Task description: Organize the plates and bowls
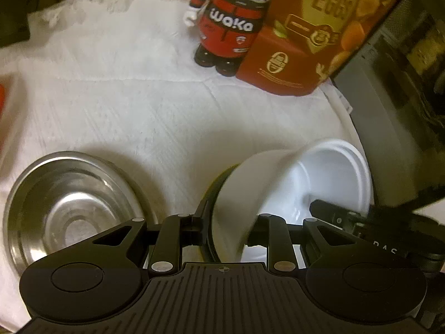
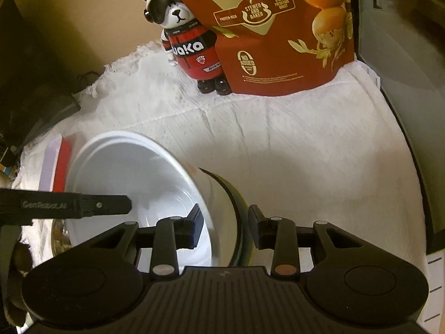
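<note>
A white bowl [image 1: 328,178] [image 2: 125,172] is tilted and sits nested in a dark-rimmed bowl [image 1: 209,194] [image 2: 236,206]. My left gripper [image 1: 226,231] is shut across both walls at the rim, one finger outside the dark bowl and one inside the white one. My right gripper [image 2: 225,224] is shut on the opposite side of the same rims, its blue pad [image 2: 196,221] inside the white bowl. Each wrist view shows the other gripper's finger reaching into the bowl. A shiny steel plate [image 1: 75,203] lies flat on the cloth to the left.
A white cloth [image 1: 167,105] covers the table. At the back stand a panda figure in a red jacket [image 1: 228,27] [image 2: 192,47] and a red egg package [image 1: 319,27] [image 2: 278,41]. A red-and-white tray [image 2: 55,161] lies at the left, and a dark appliance [image 1: 389,117] borders the right.
</note>
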Tool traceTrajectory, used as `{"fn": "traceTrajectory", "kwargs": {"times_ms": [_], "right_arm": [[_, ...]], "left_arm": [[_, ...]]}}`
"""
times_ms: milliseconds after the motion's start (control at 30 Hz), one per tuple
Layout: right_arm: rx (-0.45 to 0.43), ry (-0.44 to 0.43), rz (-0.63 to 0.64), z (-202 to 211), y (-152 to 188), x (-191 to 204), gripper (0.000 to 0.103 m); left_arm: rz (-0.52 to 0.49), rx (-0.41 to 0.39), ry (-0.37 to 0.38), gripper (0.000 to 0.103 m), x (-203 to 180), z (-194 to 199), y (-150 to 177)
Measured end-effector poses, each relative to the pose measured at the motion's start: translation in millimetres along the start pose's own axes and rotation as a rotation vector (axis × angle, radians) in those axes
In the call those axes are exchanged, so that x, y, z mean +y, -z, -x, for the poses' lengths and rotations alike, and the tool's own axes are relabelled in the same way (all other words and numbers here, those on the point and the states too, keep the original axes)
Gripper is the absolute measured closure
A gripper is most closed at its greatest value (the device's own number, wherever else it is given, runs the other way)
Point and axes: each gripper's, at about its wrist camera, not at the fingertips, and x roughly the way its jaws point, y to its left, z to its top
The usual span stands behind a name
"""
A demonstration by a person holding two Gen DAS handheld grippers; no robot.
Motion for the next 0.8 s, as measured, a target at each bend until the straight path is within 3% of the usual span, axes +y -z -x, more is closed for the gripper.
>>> {"fn": "traceTrajectory", "kwargs": {"times_ms": [333, 500, 800], "right_arm": [[-0.083, -0.006, 0.040, 20, -8, 7, 0.068], [-0.062, 0.031, 0.011, 9, -10, -1, 0.068], [-0.012, 0.048, -0.026, -12, -7, -13, 0.068]], "left_arm": [[-0.020, -0.027, 0.034, 0.077, -9, 20, -1], [0.017, -0.057, 0.078, 0.077, 0, 30, -8], [0.068, -0.023, 0.040, 0.075, 18, 12, -5]]}}
